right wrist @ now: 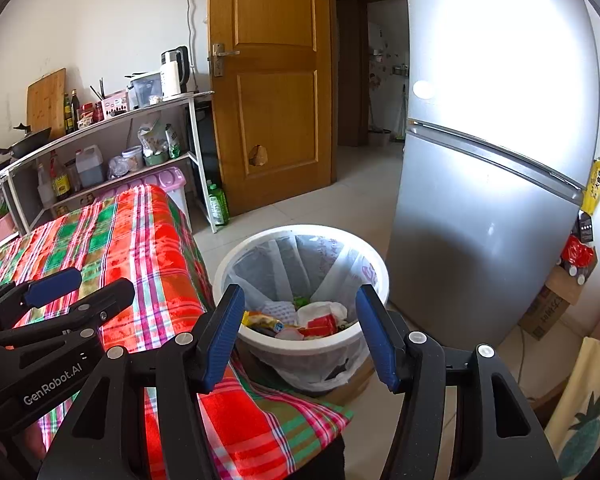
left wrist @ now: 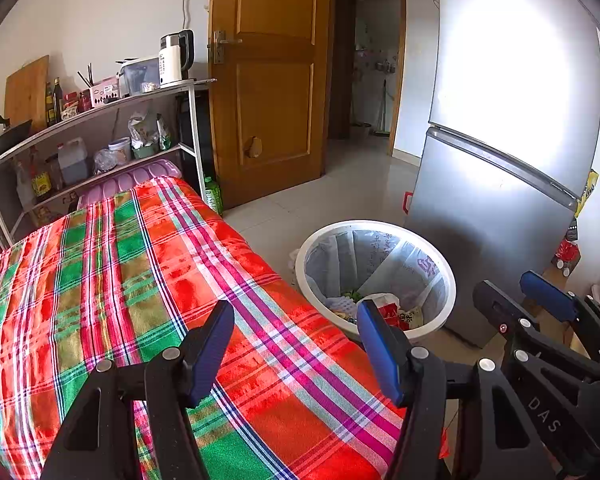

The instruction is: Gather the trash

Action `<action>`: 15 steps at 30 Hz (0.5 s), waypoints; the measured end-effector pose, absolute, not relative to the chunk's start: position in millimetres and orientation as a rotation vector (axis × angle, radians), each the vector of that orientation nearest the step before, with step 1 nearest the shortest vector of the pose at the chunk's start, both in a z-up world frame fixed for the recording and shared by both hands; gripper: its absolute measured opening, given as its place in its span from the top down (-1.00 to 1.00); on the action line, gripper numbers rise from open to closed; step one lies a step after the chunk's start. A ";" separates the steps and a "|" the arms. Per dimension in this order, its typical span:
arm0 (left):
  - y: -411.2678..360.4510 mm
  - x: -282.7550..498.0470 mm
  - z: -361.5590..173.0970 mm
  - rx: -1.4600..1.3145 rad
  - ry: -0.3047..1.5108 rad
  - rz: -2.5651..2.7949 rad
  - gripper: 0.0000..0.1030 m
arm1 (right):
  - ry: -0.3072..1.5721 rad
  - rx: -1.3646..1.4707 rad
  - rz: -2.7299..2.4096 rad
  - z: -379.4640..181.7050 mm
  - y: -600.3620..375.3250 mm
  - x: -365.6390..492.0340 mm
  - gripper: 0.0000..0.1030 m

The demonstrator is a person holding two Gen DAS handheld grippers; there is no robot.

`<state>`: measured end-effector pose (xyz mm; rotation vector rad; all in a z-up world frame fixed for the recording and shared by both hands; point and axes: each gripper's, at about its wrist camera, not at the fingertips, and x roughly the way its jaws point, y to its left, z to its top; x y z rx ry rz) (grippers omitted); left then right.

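A white trash bin lined with a clear bag stands on the floor between the table and the fridge; it also shows in the right wrist view. Wrappers and paper trash lie inside it. My left gripper is open and empty, held over the plaid tablecloth near the table's right edge. My right gripper is open and empty, held above the near side of the bin. Each gripper shows at the edge of the other's view, the right one in the left wrist view and the left one in the right wrist view.
A silver fridge stands right of the bin. A wooden door is behind. A shelf rack with kettle, bottles and jars stands at the table's far end. A cardboard box and yellow cloth lie at the right.
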<state>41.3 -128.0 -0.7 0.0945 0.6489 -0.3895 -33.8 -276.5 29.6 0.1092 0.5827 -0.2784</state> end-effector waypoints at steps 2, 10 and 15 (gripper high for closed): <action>-128.1 41.3 -0.1 0.095 0.649 -0.390 -0.24 | 0.583 0.107 -0.279 29.6 -276.3 -33.6 -0.14; -128.9 41.9 -0.5 0.094 0.651 -0.389 -0.24 | 0.582 0.112 -0.283 29.4 -276.8 -33.8 -0.14; -128.5 41.0 -0.3 0.098 0.649 -0.386 -0.24 | 0.582 0.112 -0.282 29.2 -277.1 -33.6 -0.14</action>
